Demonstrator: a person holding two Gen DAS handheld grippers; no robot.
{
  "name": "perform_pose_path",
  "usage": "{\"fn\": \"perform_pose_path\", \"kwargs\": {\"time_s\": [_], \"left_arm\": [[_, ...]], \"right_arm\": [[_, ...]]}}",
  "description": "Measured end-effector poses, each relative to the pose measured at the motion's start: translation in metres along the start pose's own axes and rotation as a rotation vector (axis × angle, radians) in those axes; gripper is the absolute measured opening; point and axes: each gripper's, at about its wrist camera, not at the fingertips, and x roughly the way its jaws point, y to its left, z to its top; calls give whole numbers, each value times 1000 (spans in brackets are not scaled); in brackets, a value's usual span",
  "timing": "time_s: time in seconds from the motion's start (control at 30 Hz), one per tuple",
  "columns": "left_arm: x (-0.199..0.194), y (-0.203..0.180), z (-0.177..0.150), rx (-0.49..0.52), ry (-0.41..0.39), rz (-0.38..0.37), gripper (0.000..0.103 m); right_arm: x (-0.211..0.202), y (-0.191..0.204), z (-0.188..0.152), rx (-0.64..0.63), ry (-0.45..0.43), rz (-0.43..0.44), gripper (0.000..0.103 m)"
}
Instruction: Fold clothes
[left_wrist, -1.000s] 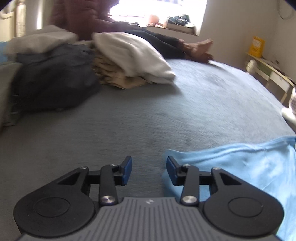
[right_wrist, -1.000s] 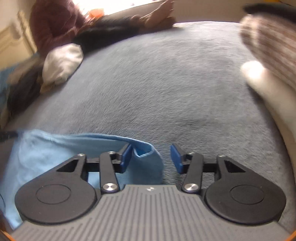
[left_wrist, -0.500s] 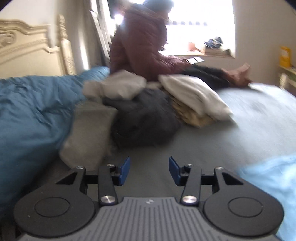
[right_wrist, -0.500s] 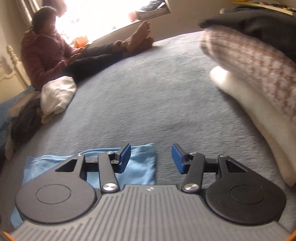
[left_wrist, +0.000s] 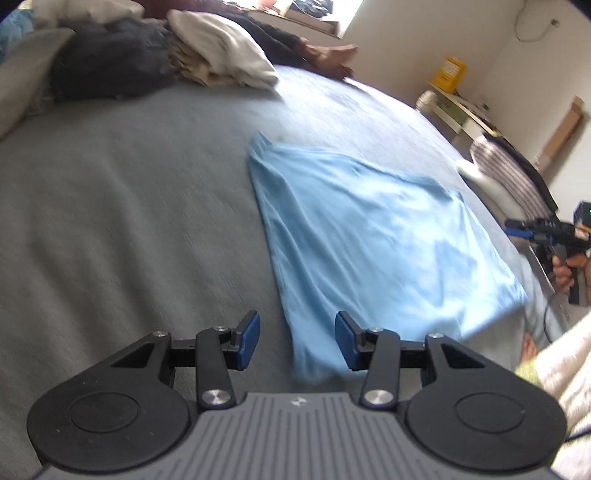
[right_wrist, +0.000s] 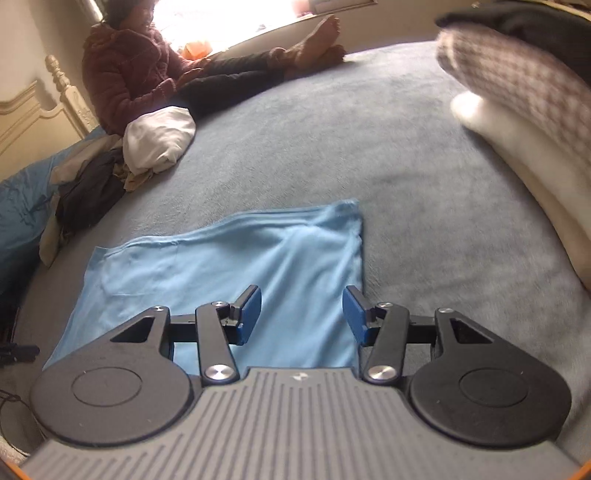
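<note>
Light-blue garment (left_wrist: 373, 236) lay spread flat on the grey bedcover (left_wrist: 129, 206), folded into a rough rectangle with soft creases across it. Both grippers were tilted down toward the bed from its near edge. The left gripper (left_wrist: 297, 341) hovered over the garment's near corner with its jaws closing, though the blue pads stood clear on either side of that corner and pressed on nothing — the cloth lay below them, not between them. The right gripper (right_wrist: 302, 314) hung above the garment's right-hand edge, jaws parted and empty. In the left wrist view, the right hand (left_wrist: 565, 267) showed at the far right, wrapped around its gripper's handle. A pile of unfolded clothes (right_wrist: 110, 166) sat at the far side of the bed, beside a seated person (right_wrist: 147, 74); folded pieces (right_wrist: 528, 110) were stacked to the right.
</note>
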Motion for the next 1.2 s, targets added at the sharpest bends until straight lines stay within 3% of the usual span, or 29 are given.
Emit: {"fn": "perform_pose_path", "kwargs": {"time_s": [0.17,0.27,0.43,0.6,0.7,0.87,0.97,1.1,1.2], "left_arm": [[0,-5,-16,78,39,-43,44],[9,-15,-24,211,63,-7,40],[15,-37,-36,470,70,79,11],[-3,-65,-46,747,13,120,5],[-5,-70,-55,867,36,138,4],[17,-49,-63,807,125,160,2],[14,-39,-64,757,136,166,4],[3,-21,-49,592,154,181,8],[-6,-7,-32,421,114,191,9]], "right_arm": [[-12,-3,-13,41,1,4,48],[-12,5,-15,35,3,23,48],[-6,23,-14,5,7,62,48],[-7,34,-14,-26,10,69,48],[-8,35,-14,-42,10,61,48],[-1,30,-14,-20,21,51,48],[-1,31,-14,-31,21,52,48],[-5,30,-14,-44,23,40,48],[-7,25,-15,-26,22,30,48]]}}
